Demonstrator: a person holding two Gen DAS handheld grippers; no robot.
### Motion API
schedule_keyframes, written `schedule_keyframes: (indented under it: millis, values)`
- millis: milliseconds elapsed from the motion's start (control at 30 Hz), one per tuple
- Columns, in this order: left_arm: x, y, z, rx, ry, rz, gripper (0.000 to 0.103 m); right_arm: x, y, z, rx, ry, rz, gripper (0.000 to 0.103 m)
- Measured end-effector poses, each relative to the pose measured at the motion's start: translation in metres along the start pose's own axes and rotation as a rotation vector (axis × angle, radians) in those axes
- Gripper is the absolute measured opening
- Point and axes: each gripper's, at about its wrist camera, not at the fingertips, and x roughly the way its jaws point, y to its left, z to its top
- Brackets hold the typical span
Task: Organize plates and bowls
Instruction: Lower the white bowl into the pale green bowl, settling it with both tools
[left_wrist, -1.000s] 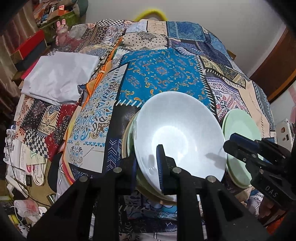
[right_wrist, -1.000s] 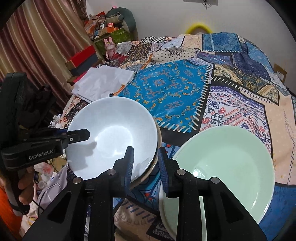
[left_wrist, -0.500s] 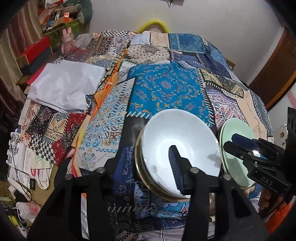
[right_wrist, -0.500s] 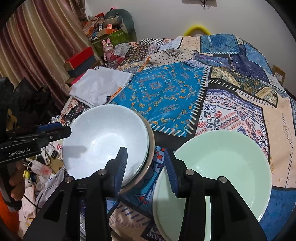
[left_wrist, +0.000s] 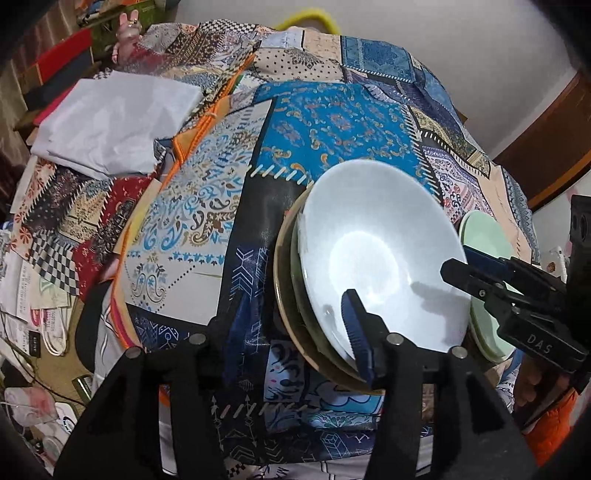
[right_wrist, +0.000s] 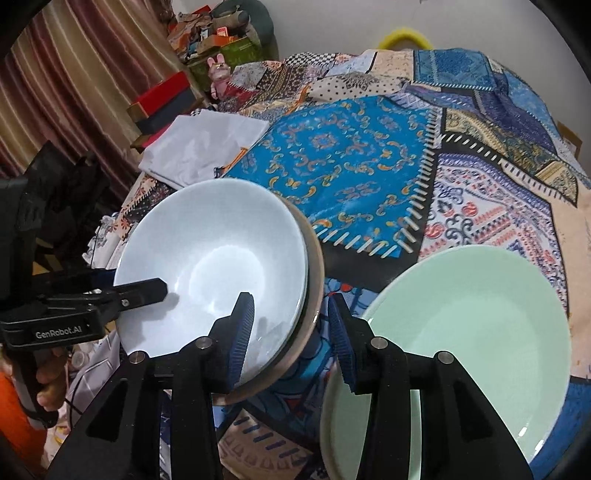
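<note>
Patchwork cloth (right_wrist: 354, 162) in blue, black and cream covers the whole surface; we note a folded white sheet (left_wrist: 110, 122) lying on its far left part. Green plate (right_wrist: 476, 321) rests on the cloth at the near right, on top of at least one other pale plate whose rim shows beneath its near edge. White bowl (left_wrist: 376, 254) sits just left of it, apart from it, nested on a short stack: we see a greenish rim and a wider tan rim (left_wrist: 284, 280) under it.

Left gripper (left_wrist: 291, 332) hangs over the stack's near left edge. Its fingers have just been opening and now stand spread: one pad lies over the bowl's inner wall, the other is outside the stack above the cloth, and neither presses on the rims between them, so the bowl is released. Right gripper (right_wrist: 291, 332) has its fingers parted too, straddling the stack's near right rim, one pad over the bowl's interior and one over the gap towards the green plate. We see no pad pressing on any dish.

A hand (right_wrist: 48, 384) grips the left gripper's handle at the frame's lower left.
</note>
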Motion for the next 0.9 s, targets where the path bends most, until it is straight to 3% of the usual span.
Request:
schedule_keyframes:
  millis: [233, 567, 900]
  values:
    - [0.017, 0.009, -0.003, -0.048, 0.038, -0.061, 0.054, 0.014, 0.005, -0.002, -0.008, 0.031, -0.001, 0.038]
    - [0.025, -0.008, 0.001, 0.01, 0.033, -0.054, 0.038, 0.017, 0.003, -0.003, 0.014, 0.022, -0.013, 0.032]
    - [0.019, -0.016, 0.004, -0.02, 0.023, -0.005, 0.038, 0.011, -0.001, 0.0, 0.048, 0.004, -0.013, 0.031]
